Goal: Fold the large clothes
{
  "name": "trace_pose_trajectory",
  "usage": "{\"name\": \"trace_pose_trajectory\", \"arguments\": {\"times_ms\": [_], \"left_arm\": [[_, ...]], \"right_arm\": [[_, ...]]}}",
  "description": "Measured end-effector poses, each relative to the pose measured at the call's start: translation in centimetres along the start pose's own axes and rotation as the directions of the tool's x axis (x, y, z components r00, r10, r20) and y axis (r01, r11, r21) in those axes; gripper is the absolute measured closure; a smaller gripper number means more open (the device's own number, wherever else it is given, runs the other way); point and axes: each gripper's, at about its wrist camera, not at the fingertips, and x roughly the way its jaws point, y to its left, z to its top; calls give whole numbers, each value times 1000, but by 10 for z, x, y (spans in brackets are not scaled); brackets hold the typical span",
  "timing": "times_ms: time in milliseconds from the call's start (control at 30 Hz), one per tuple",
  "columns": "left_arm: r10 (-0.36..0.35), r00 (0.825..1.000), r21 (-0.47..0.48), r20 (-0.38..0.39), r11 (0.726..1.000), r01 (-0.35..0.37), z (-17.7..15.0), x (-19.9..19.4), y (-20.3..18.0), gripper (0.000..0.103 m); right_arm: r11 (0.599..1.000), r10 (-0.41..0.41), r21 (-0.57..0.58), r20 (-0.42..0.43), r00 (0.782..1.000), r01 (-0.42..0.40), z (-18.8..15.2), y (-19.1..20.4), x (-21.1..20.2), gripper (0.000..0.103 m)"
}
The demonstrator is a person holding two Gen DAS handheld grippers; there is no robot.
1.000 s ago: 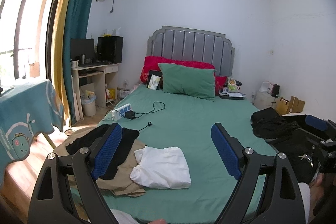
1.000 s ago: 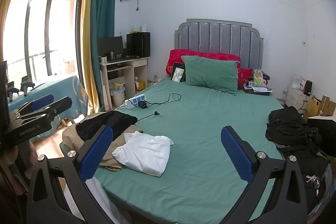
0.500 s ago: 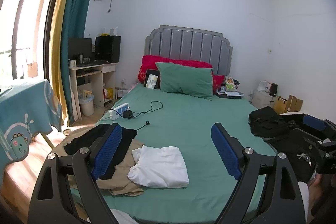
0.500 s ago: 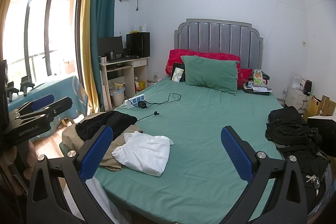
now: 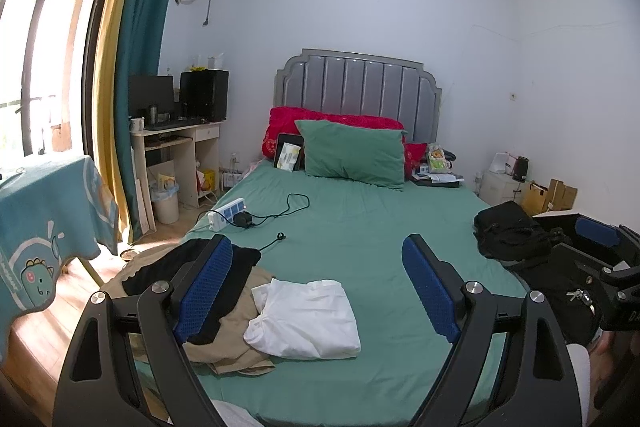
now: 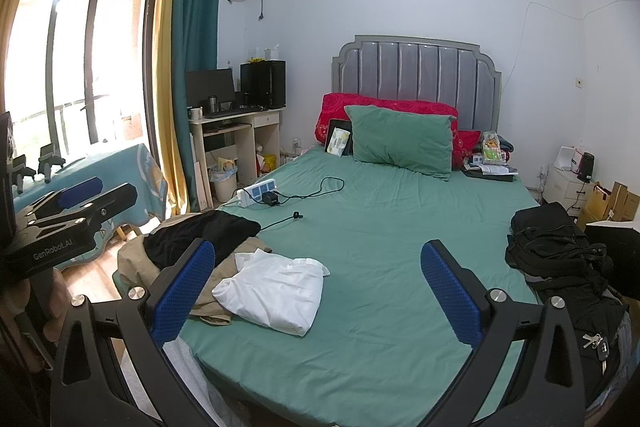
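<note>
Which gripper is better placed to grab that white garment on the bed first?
Probably left: the white garment lies between the open left gripper's fingers in its view, but sits off toward the right gripper's left finger.

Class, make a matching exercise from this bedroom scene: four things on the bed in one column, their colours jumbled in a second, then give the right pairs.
Things
1. folded garment at the bed's near edge
2. front pillow
3. back pillow against the headboard
4. backpack at the bed's right edge

Colours
A. red
B. black
C. white
D. green

Pairs: 1-C, 2-D, 3-A, 4-B
</note>
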Motion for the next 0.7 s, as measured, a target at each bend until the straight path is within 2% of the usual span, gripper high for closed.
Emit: {"name": "trace_pose_trajectory", "arguments": {"times_ms": [700], "left_arm": [[-2,1000,2,-2,1000,2,1,2,1,14]], "right_arm": [[1000,1,-1,-1,1000,-1,0,-1,0,1]]}}
